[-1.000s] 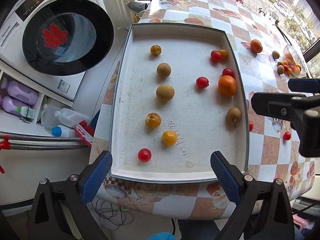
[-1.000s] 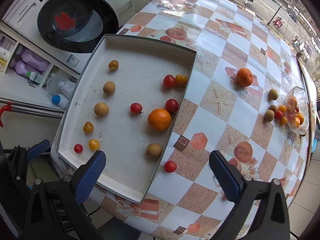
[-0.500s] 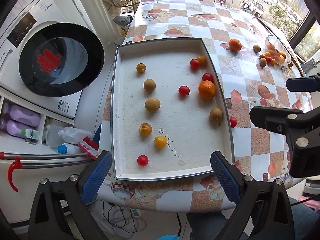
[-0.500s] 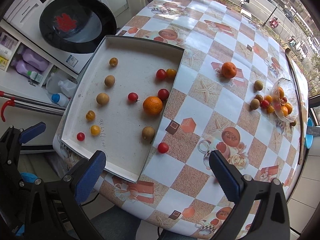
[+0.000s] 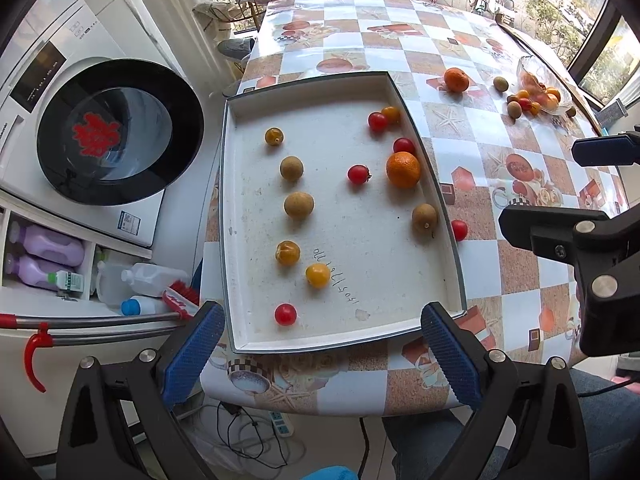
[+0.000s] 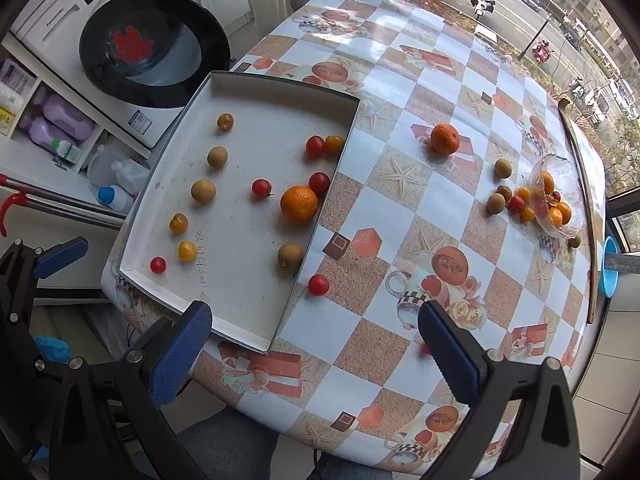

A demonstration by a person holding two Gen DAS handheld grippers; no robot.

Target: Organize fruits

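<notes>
Gaping empty, both tools (image 5: 320,338) (image 6: 316,344) well short of fruit-strewn tray (image 5: 240,208)

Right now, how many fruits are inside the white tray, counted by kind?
Red cherry tomatoes: 4
Yellow-orange cherry tomatoes: 4
Brown longans: 3
Oranges: 1
Total in the tray: 12

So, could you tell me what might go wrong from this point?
The red cherry tomato lying on the tablecloth against the tray's outer wall could roll off the table's near edge if nudged. The round fruits are loose in the tray, so the orange may roll when its neighbours are picked.
</notes>
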